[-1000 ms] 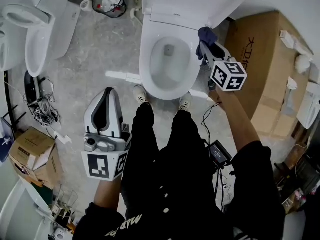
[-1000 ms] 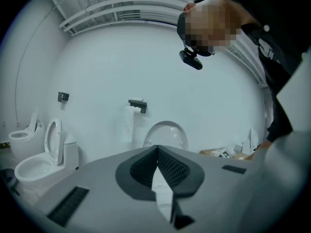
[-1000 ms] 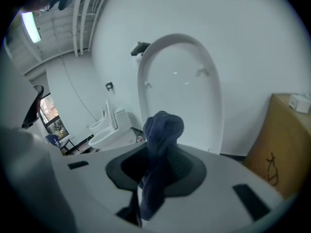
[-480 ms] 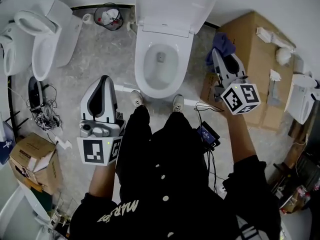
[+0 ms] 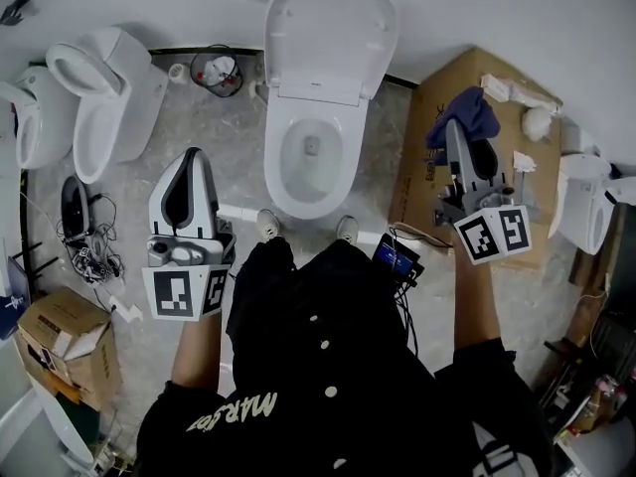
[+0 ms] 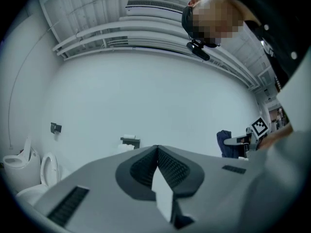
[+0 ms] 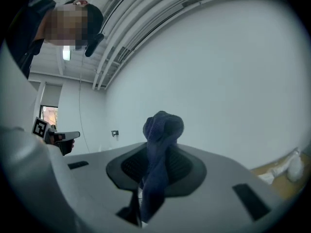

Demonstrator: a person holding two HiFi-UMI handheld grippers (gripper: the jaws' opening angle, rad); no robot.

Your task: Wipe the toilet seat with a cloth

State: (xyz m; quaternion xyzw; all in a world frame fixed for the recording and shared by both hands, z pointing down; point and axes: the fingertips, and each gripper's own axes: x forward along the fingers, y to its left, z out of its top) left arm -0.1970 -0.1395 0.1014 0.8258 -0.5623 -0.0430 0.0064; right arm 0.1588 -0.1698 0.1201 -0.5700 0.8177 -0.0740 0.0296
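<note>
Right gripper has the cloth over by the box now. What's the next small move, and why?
Probably lower the right gripper and open its fingers to leave the blue cloth on the cardboard box. It has swung away from the toilet seat over the last second and now sits over the box in the head view, so wiping looks finished.

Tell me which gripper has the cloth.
The right gripper, with its jaws clamped on the dark blue cloth. The left gripper is shut with nothing between its jaws.
</note>
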